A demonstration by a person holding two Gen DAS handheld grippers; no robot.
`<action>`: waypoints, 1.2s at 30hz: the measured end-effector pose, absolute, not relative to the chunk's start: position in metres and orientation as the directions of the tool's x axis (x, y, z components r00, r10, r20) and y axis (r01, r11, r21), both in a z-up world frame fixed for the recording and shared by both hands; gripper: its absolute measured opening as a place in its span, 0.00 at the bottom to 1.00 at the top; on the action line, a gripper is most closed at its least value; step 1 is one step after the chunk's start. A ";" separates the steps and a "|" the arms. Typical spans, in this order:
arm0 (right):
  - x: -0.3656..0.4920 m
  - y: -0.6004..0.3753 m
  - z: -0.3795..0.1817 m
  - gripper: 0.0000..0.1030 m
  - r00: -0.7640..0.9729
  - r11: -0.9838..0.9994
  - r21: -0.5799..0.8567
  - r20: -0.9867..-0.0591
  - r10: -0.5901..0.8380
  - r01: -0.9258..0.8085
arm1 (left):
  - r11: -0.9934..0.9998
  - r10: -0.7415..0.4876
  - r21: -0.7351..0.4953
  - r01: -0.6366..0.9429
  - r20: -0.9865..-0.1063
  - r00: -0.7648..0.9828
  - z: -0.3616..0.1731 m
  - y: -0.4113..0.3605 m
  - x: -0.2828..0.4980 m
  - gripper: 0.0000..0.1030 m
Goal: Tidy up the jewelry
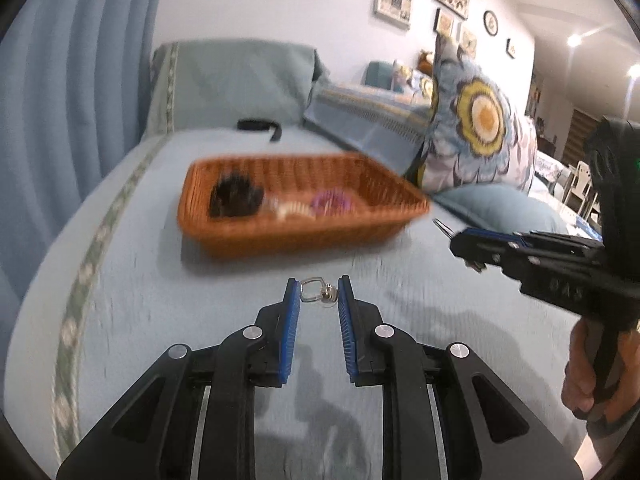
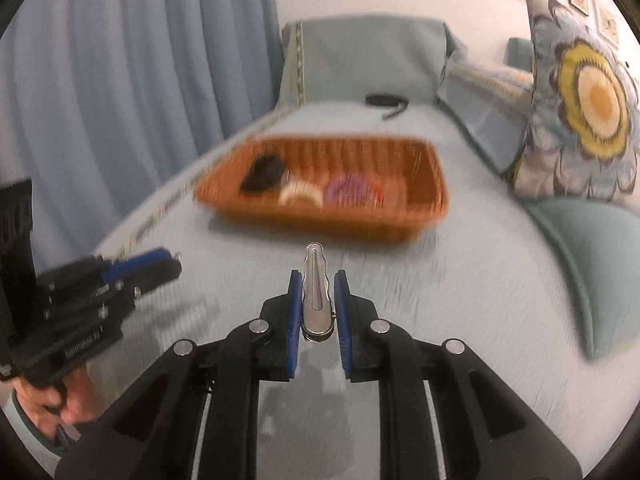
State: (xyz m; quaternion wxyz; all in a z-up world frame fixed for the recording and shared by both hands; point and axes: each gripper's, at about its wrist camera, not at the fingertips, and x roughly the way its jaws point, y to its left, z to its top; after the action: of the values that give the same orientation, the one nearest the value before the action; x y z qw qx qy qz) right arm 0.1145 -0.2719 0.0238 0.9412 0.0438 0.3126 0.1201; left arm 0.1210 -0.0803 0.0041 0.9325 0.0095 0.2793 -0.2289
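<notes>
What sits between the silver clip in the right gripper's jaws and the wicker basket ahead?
Nothing visible. The right gripper holds the silver hair clip pointing toward the wicker basket, and only bare blue bedspread lies between. The left gripper is off to the side, out of that path.
</notes>
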 end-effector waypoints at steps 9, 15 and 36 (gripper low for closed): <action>0.239 -0.275 0.044 0.13 0.754 0.955 0.229 -0.590 0.289 -0.187 | 0.884 -0.451 -0.133 0.447 -0.488 0.747 0.037 -0.107 0.219 0.17; 0.307 -0.275 0.006 0.13 0.661 0.952 0.271 -0.690 0.295 -0.142 | 0.883 -0.460 -0.203 0.423 -0.549 0.698 0.013 -0.115 0.279 0.17; 0.241 -0.292 0.021 0.44 0.719 0.949 0.281 -0.629 0.297 -0.146 | 0.884 -0.466 -0.209 0.419 -0.478 0.745 0.030 -0.085 0.228 0.50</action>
State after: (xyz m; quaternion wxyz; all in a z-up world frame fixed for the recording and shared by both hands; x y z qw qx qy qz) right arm 0.2410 -0.2916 0.0211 0.9209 0.1061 0.3554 0.1201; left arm 0.2278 -0.0855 0.0296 0.9330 -0.0439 0.2673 -0.2369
